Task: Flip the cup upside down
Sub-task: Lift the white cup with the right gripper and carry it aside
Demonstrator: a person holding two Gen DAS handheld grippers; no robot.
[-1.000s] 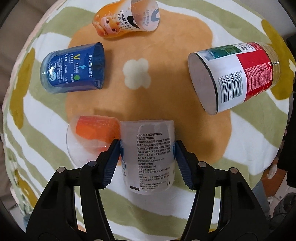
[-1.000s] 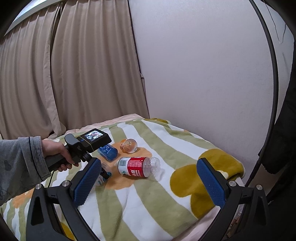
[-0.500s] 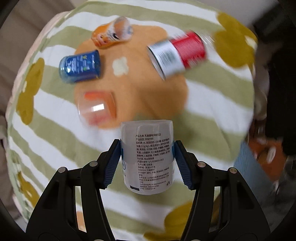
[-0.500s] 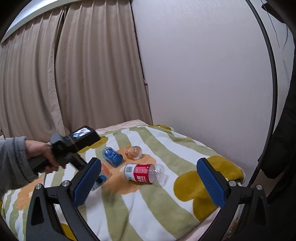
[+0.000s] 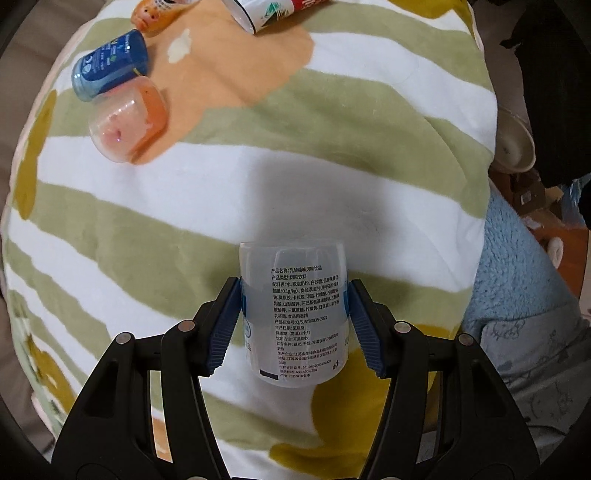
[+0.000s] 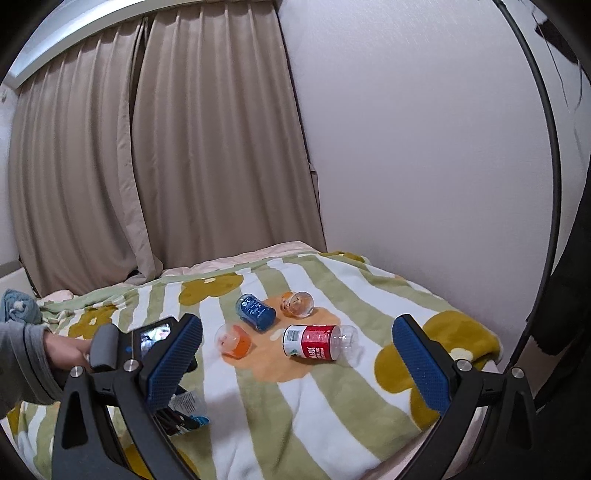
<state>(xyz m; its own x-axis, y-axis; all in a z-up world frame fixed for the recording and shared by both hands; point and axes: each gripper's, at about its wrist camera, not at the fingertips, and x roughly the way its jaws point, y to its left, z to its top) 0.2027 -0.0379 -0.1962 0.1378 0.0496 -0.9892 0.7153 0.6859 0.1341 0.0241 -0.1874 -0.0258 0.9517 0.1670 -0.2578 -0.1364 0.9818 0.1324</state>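
My left gripper is shut on a translucent white cup with printed black text, holding it by its sides above the white and green striped blanket. The cup also shows in the right wrist view, partly hidden behind my right finger, low over the blanket's front left. My right gripper is open and empty, held above the blanket's near edge.
Several other cups lie on their sides on the orange flower patch: a clear orange cup, a blue cup, an orange cartoon cup and a red-and-white cup. A wall and curtains stand behind the bed.
My left gripper has carried the white cup away from the other cups, back toward the blanket's near side. The right gripper has stayed open and shifted slightly.
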